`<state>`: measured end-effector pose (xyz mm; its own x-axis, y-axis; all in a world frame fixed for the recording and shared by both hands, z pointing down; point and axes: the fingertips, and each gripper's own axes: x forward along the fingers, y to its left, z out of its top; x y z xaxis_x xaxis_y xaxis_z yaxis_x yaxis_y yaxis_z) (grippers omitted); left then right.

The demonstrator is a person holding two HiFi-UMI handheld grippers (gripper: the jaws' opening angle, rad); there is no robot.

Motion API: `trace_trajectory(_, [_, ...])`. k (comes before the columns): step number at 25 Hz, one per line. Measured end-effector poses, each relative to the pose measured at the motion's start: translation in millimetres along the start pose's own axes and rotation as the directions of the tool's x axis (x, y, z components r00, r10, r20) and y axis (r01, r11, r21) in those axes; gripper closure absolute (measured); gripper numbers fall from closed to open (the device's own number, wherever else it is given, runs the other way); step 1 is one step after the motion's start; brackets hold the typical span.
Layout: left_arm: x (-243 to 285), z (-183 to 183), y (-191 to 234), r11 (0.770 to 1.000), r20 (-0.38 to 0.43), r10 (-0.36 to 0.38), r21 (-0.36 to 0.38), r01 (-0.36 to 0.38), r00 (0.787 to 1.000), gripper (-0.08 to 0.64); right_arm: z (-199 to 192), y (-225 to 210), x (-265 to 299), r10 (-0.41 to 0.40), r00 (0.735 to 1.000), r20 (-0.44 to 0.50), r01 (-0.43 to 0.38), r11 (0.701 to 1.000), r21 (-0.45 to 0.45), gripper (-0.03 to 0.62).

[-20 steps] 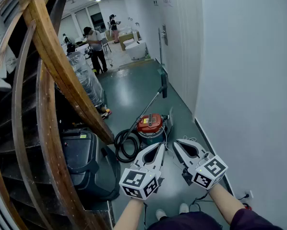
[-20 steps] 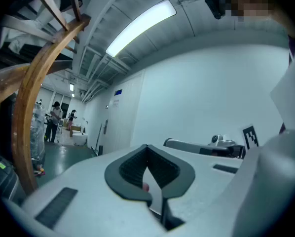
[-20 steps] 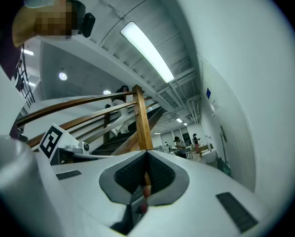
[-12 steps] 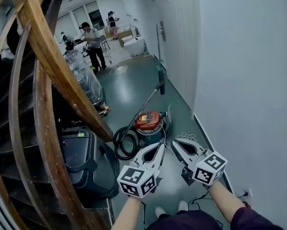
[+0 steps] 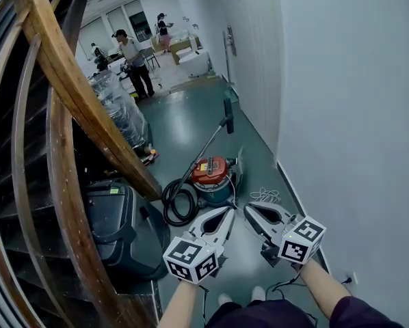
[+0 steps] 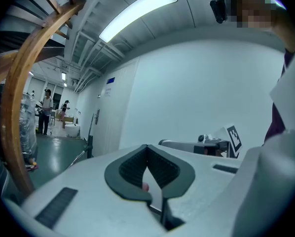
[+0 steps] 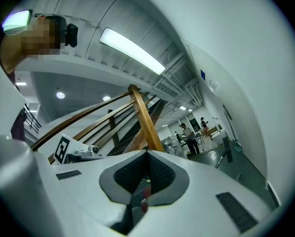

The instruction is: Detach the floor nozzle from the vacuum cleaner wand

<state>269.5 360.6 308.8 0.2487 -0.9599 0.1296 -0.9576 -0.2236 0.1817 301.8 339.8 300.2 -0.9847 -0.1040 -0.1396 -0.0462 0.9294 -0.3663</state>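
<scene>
A red and teal vacuum cleaner (image 5: 213, 175) stands on the green floor by the white wall. Its thin wand (image 5: 206, 149) slants up from a coiled black hose (image 5: 178, 204) to a dark end piece (image 5: 228, 109) near the wall; I cannot tell whether that piece is the nozzle. My left gripper (image 5: 227, 214) and right gripper (image 5: 248, 211) hover side by side short of the cleaner, both shut and empty. In the left gripper view the left gripper (image 6: 147, 154) points toward the wand (image 6: 82, 154). In the right gripper view the right gripper (image 7: 147, 156) shows the dark end piece (image 7: 229, 149) far off.
A curved wooden stair railing (image 5: 74, 94) fills the left. A black case (image 5: 115, 221) lies under it, with plastic-wrapped goods (image 5: 119, 111) behind. A white cable (image 5: 262, 195) lies by the wall skirting. People (image 5: 132, 61) stand far down the corridor.
Both grippers sit slightly lower in the head view and stay shut. The vacuum cleaner appears a little higher in the picture; it has not moved on the floor.
</scene>
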Motion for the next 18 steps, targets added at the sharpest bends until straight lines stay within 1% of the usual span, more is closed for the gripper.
trace_trajectory(3, [5,2,5,1.000,-0.002,0.028,-0.003,-0.028,1.000,0.555,2,-11,-1,-0.004,1.000,-0.003,0.004,1.000,0.008,0.575])
trace_trajectory(6, [9,0,8,1.000,-0.010,0.021,-0.006,-0.021,1.000,0.555,1,-20,2,-0.009,1.000,-0.003,0.009,1.000,0.026,0.575])
trace_trajectory(9, [15,-5,20,1.000,-0.025,0.026,-0.002,-0.026,0.999,0.555,-6,-30,9,-0.014,1.000,-0.009,0.014,0.999,0.041,0.575])
trace_trajectory(12, [24,-10,40,1.000,-0.037,0.021,-0.010,-0.022,0.999,0.555,-16,-44,22,-0.016,1.000,-0.024,0.017,0.999,0.044,0.575])
trace_trajectory(18, [46,-11,94,0.999,-0.057,0.007,-0.032,-0.009,0.998,0.556,-28,-77,65,-0.050,0.997,-0.052,0.053,0.996,0.068,0.575])
